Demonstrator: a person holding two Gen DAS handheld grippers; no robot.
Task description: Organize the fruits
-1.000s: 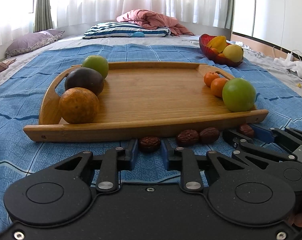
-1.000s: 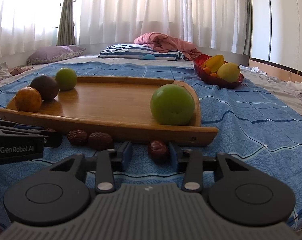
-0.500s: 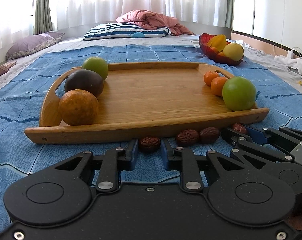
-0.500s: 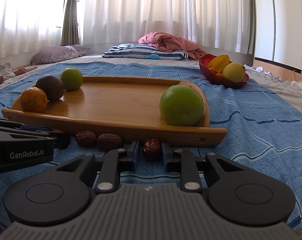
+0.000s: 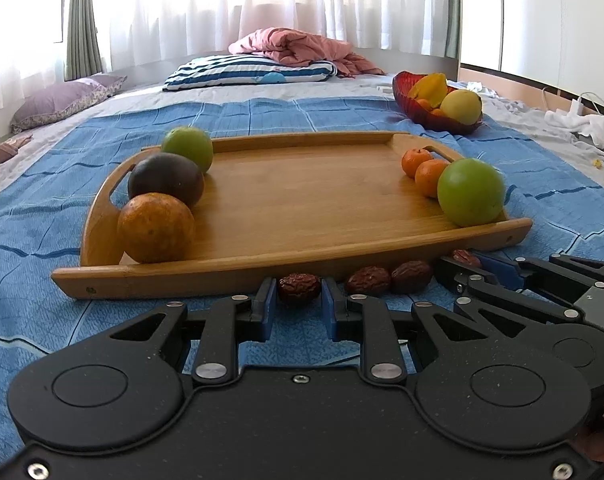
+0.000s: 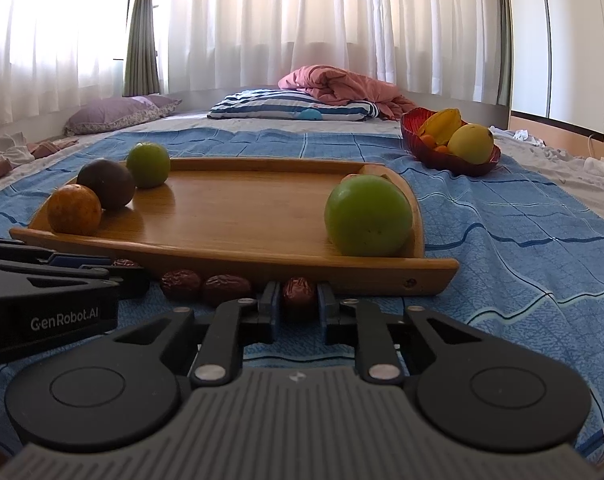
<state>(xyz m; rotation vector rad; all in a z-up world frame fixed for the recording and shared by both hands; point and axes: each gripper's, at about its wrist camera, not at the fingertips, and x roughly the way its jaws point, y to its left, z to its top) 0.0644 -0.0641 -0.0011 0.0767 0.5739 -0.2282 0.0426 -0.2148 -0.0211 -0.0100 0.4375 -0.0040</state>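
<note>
On the blue cover [image 5: 342, 116], a wooden tray [image 5: 302, 200] holds at its 9 o'clock edge an orange fruit [image 5: 156, 227], a dark fruit [image 5: 165, 179] and a small green fruit [image 5: 188, 148], and at 3 o'clock a big green fruit [image 5: 471, 192]. Four dates lie in a row along the tray's 6 o'clock rim. The left gripper [image 5: 299, 294] is clenched on the leftmost date [image 5: 299, 287], its blue pads pressing both sides; two loose dates [image 5: 388, 278] lie just right of it. The right gripper [image 6: 299, 298] has just been closing and now clamps the rightmost date [image 6: 299, 292]. Only the left view shows the two tangerines [image 5: 424, 168] behind the big green fruit; in the right view that fruit hides them. The left view shows the right gripper at 3 o'clock with only a sliver of its date visible; the right view shows the left gripper at 9 o'clock, its date mostly hidden. A red bowl [image 6: 438, 152] of yellow fruit sits at 1 o'clock, well apart from the tray. Whether the gripped dates are lifted off the cover cannot be told.
</note>
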